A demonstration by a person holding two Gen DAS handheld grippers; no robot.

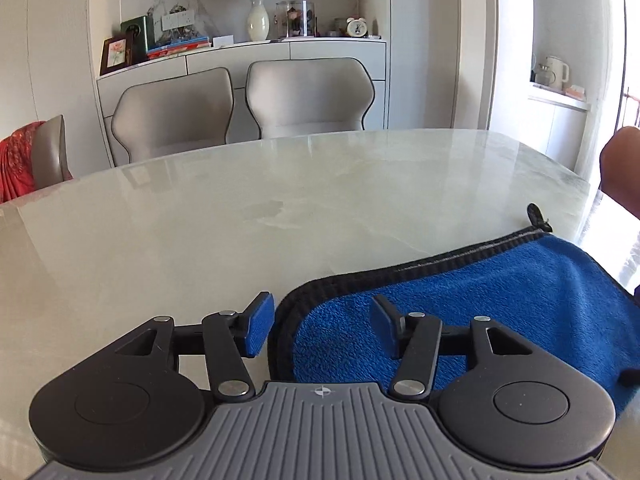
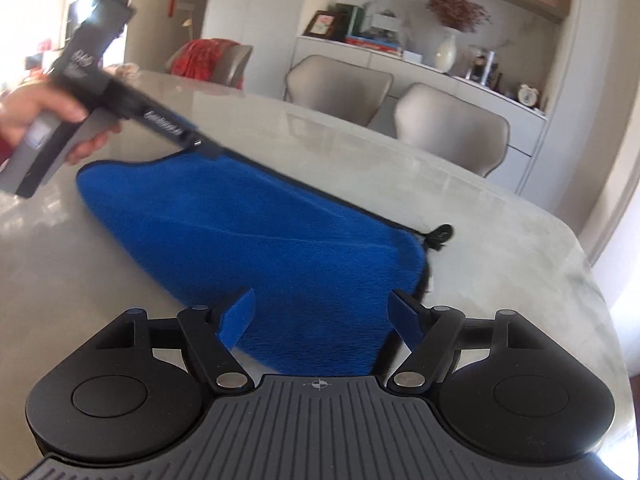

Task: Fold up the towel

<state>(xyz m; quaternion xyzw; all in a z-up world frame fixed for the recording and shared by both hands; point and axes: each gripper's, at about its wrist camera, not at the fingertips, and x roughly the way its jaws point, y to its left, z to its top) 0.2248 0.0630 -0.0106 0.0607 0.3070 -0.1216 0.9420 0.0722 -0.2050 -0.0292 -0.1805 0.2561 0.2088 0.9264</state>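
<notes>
A blue towel [image 1: 500, 292] with black edging lies flat on the pale marble table [image 1: 240, 208], a black loop [image 1: 534, 216] at its far corner. My left gripper [image 1: 323, 320] is open just over the towel's rounded left corner, and the pads touch nothing. In the right wrist view the towel [image 2: 260, 232] spreads in front of my right gripper [image 2: 322, 314]. That gripper is open above the towel's near right end, with nothing pinched. A hand [image 2: 36, 116] holds the left gripper [image 2: 206, 146] at the towel's far left corner, blurred.
Two grey chairs [image 1: 240, 104] stand behind the table's far edge. A third chair with a red cloth [image 1: 18, 160] is at the left. A white sideboard [image 1: 280, 56] carries a vase and frames. A person's arm [image 1: 620, 168] shows at the right edge.
</notes>
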